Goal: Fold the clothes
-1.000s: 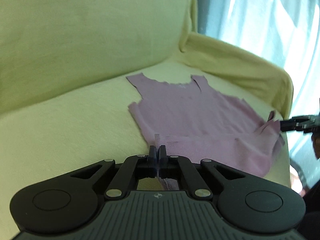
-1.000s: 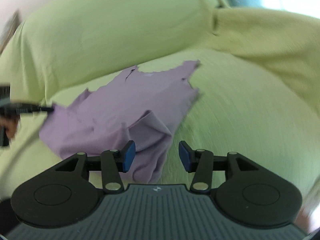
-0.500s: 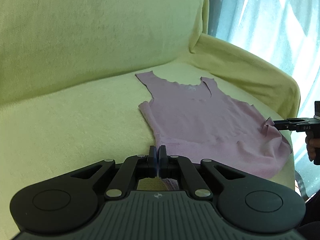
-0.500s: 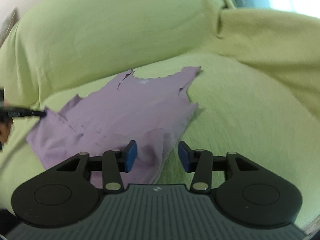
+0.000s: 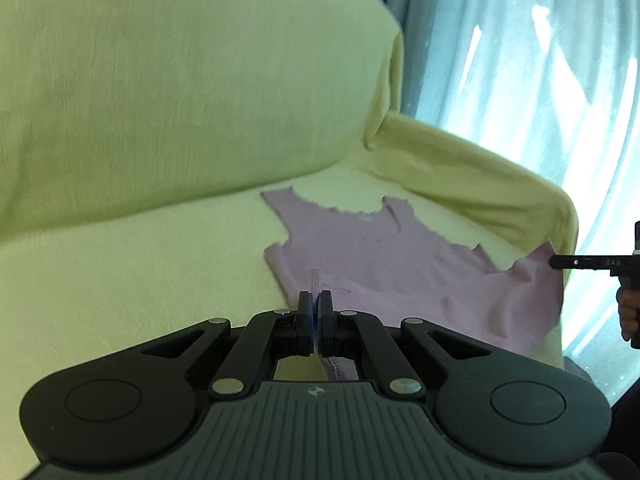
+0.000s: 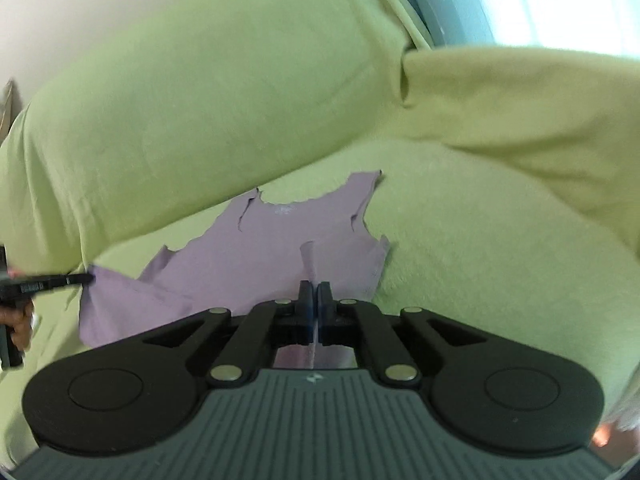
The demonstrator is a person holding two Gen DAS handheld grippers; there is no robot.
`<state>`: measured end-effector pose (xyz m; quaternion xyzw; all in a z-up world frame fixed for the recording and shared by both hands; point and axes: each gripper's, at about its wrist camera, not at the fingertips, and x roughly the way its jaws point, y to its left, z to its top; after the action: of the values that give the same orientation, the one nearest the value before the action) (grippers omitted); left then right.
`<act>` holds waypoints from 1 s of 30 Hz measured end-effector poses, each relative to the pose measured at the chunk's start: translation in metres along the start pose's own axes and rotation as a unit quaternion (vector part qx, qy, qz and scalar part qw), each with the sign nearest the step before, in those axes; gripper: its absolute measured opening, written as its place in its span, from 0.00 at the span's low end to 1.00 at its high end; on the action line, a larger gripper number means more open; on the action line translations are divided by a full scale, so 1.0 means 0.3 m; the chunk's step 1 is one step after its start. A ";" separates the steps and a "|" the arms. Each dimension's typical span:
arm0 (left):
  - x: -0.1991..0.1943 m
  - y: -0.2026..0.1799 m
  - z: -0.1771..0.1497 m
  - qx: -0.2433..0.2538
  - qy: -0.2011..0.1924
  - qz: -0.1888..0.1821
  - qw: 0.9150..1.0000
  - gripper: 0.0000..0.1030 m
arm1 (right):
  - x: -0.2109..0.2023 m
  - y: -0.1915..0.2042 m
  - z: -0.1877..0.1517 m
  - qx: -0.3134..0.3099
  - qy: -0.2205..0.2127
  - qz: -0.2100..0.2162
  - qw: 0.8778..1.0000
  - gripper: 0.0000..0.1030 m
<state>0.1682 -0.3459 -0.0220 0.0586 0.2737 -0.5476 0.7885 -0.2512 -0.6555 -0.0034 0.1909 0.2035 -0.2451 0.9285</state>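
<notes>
Tank top neckline faces sofa backrest.

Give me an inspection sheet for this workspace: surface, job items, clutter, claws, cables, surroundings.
Surface: sofa seat under a yellow-green cover, with backrest and armrest.
Job's things: one lilac tank top, straps toward the backrest, hem end raised off the seat.
Clutter: nothing seen.
Claws: left claw shut on one hem corner of the tank top; right claw shut on the other. Each shows side-on at the edge of the other's view.
Cables: nothing seen.
Surroundings: pale blue curtain with daylight behind the armrest; a bare wall above the backrest.
</notes>
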 end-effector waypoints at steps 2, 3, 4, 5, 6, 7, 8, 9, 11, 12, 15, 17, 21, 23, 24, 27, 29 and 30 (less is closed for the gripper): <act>-0.035 -0.017 0.000 0.004 -0.008 -0.002 1.000 0.00 | -0.047 0.028 -0.001 0.000 -0.012 -0.006 1.000 0.02; -0.057 -0.026 -0.003 0.006 -0.013 -0.003 1.000 0.00 | -0.071 0.036 -0.003 0.009 -0.020 -0.005 1.000 0.02; -0.082 -0.033 -0.009 0.005 -0.019 -0.007 1.000 0.00 | -0.100 0.048 -0.010 0.017 -0.027 -0.004 0.999 0.02; -0.114 -0.041 -0.019 0.001 -0.028 -0.013 1.000 0.00 | -0.130 0.061 -0.017 0.023 -0.034 -0.001 0.999 0.02; -0.147 -0.049 -0.028 -0.004 -0.036 -0.019 0.999 0.00 | -0.162 0.080 -0.026 0.027 -0.041 0.002 0.999 0.02; -0.185 -0.060 -0.038 -0.005 -0.044 -0.027 0.999 0.00 | -0.198 0.105 -0.039 0.026 -0.047 0.005 0.999 0.01; -0.224 -0.075 -0.053 -0.003 -0.049 -0.031 0.998 0.00 | -0.233 0.122 -0.052 0.028 -0.054 0.009 0.998 0.01; -0.261 -0.090 -0.070 -0.001 -0.051 -0.036 0.998 0.00 | -0.268 0.139 -0.065 0.031 -0.060 0.013 0.998 0.01; -0.331 -0.118 -0.102 0.005 -0.054 -0.043 0.998 0.00 | -0.331 0.167 -0.090 0.037 -0.071 0.020 0.997 0.01; -0.364 -0.130 -0.118 0.008 -0.056 -0.045 0.997 0.00 | -0.360 0.178 -0.102 0.041 -0.075 0.023 0.996 0.01; -0.462 -0.158 -0.137 0.001 -0.073 -0.049 0.996 0.00 | -0.425 0.201 -0.105 0.043 -0.087 0.032 0.995 0.01; -0.514 -0.174 -0.123 0.001 -0.088 -0.054 0.995 0.00 | -0.463 0.214 -0.101 0.043 -0.094 0.038 0.994 0.01; -0.519 -0.158 -0.032 0.007 -0.098 -0.050 0.994 0.00 | -0.467 0.214 -0.044 0.030 -0.098 0.042 0.994 0.01; -0.438 -0.132 0.024 0.016 -0.090 -0.037 0.995 0.00 | -0.388 0.194 0.002 0.023 -0.092 0.037 0.995 0.01; -0.387 -0.116 0.052 0.021 -0.085 -0.030 0.996 0.00 | -0.341 0.170 0.024 0.023 -0.086 0.035 0.995 0.01; -0.172 -0.059 0.136 0.020 -0.067 -0.024 0.997 0.00 | -0.176 0.044 0.085 0.037 -0.064 0.028 0.997 0.01; -0.016 -0.032 0.189 0.035 -0.052 -0.014 0.998 0.00 | -0.056 -0.036 0.125 0.039 -0.052 0.015 0.998 0.01; 0.063 -0.019 0.215 0.043 -0.045 -0.009 0.998 0.00 | 0.005 -0.078 0.143 0.038 -0.045 0.008 0.998 0.01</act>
<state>0.1916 -0.3890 0.0242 0.0656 0.2144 -0.5684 0.7916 -0.2502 -0.6945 0.0260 0.2168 0.1504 -0.2539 0.9305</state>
